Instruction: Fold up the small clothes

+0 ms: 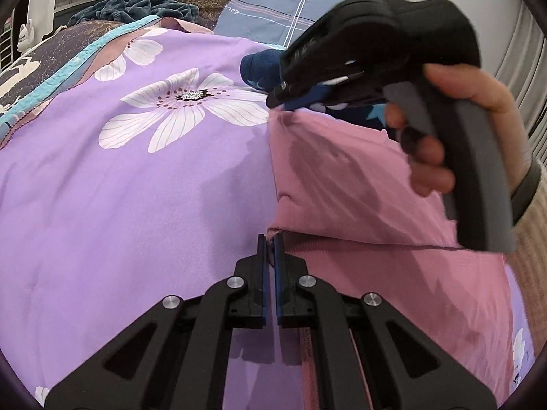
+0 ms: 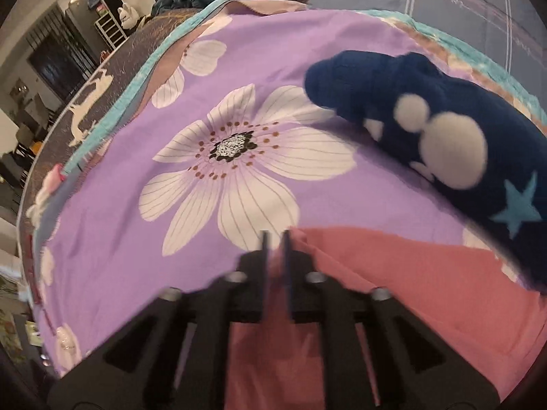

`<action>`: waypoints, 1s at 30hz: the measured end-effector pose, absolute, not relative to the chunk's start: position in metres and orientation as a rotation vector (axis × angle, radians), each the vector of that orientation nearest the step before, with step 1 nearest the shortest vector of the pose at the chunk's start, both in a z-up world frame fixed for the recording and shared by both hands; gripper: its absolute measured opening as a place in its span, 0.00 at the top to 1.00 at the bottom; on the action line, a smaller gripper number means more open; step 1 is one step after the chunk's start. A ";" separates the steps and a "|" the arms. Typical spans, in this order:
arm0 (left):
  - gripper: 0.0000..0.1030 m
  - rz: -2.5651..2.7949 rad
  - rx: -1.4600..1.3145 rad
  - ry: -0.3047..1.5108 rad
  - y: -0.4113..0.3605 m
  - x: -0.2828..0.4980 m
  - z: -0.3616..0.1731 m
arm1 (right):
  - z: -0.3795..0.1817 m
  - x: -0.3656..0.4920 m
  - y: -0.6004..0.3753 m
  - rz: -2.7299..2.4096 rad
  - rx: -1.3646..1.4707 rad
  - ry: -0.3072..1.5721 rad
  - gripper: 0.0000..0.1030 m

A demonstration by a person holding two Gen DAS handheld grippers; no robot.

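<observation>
A pink garment [image 1: 342,177] lies on the purple flowered bedspread [image 1: 136,188]. My left gripper [image 1: 271,242] is shut on its near left corner. In the left wrist view my right gripper [image 1: 277,97] reaches in from the right, held by a hand, and is shut on the garment's far left corner. In the right wrist view my right gripper [image 2: 275,239] is shut on the pink garment [image 2: 427,290], which spreads to the right. A dark blue garment [image 2: 427,130] with white spots and a blue star lies beyond it.
A dark blue blanket [image 1: 136,7] is bunched at the bed's far end beside a blue checked pillow [image 1: 273,7]. The bedspread's teal border [image 2: 112,102] runs along the left edge. Shelves and furniture [image 2: 109,27] stand beyond the bed.
</observation>
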State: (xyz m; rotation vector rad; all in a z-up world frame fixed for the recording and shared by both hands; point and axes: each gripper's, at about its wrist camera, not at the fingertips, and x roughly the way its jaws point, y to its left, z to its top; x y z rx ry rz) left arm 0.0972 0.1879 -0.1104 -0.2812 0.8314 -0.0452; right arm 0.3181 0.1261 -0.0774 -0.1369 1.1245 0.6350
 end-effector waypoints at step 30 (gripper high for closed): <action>0.97 -0.070 -0.306 0.829 0.196 0.095 -0.108 | -0.064 0.206 -0.095 0.401 -0.032 0.986 0.52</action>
